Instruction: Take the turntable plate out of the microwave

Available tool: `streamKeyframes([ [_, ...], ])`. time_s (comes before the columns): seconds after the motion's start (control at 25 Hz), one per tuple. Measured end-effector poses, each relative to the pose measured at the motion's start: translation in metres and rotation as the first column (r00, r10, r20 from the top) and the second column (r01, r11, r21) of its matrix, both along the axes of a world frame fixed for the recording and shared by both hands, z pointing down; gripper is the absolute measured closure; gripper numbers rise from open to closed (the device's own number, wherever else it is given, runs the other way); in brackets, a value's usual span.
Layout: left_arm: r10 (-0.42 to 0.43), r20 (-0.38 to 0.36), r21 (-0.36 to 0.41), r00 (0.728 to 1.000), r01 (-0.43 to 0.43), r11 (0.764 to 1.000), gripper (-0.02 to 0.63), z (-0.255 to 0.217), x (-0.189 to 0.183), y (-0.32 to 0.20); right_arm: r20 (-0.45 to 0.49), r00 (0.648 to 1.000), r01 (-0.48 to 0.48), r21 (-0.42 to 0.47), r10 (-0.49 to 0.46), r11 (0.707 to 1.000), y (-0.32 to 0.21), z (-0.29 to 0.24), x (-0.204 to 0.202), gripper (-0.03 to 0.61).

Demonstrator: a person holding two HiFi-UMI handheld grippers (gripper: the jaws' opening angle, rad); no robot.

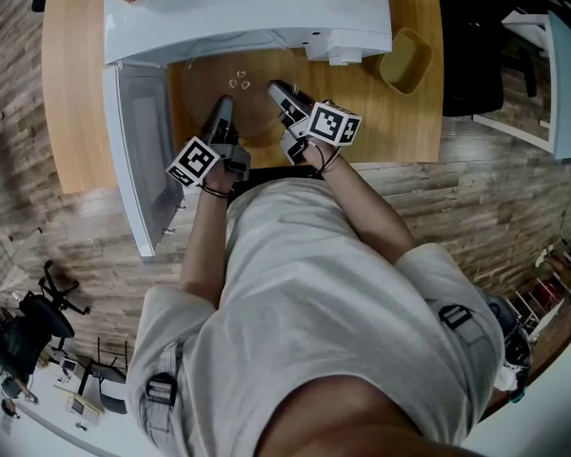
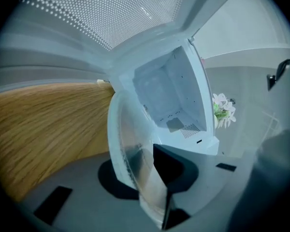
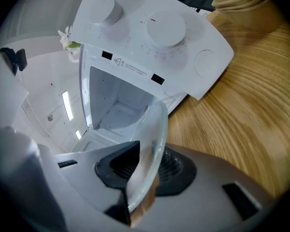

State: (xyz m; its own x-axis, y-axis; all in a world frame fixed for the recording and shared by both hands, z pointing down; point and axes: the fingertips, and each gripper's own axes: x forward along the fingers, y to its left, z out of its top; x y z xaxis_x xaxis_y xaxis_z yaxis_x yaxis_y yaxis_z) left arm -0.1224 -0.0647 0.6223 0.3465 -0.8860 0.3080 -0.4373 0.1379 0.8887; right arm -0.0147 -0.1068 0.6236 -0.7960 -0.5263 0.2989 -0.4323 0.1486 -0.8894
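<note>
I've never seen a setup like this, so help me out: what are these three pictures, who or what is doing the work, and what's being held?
There is no robot here: a person holds a two-jaw gripper in each hand. The head view comes from a camera on the person's head, looking steeply down. The two gripper views come from cameras riding on each gripper, looking along its jaws. A white microwave stands on a wooden table with its door swung open, and a small yellow dish sits beside it. The left gripper and the right gripper each pinch one edge of the clear glass turntable plate, holding it in front of the open microwave.
</note>
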Motion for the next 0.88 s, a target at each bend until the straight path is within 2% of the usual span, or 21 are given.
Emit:
streamKeyframes([
  [0.2,0.004,0.007,0.003,1.0,-0.004,1.0,0.517,-0.003,0.003,0.007,-0.008,1.0,0.008,-0.001,-0.008,1.0,0.009,-0.002,0.003,0.479],
  [0.36,0.013,0.009,-0.004,1.0,-0.013,1.0,0.517,-0.004,0.004,0.011,-0.056,0.998,0.003,0.001,-0.003,1.0,0.013,0.005,0.012,0.477],
  [0.88,0.026,-0.015,0.01,1.0,-0.026,1.0,0.511,-0.015,0.003,0.027,-0.064,0.998,-0.001,0.051,0.004,0.999,0.027,-0.017,0.008,0.479],
])
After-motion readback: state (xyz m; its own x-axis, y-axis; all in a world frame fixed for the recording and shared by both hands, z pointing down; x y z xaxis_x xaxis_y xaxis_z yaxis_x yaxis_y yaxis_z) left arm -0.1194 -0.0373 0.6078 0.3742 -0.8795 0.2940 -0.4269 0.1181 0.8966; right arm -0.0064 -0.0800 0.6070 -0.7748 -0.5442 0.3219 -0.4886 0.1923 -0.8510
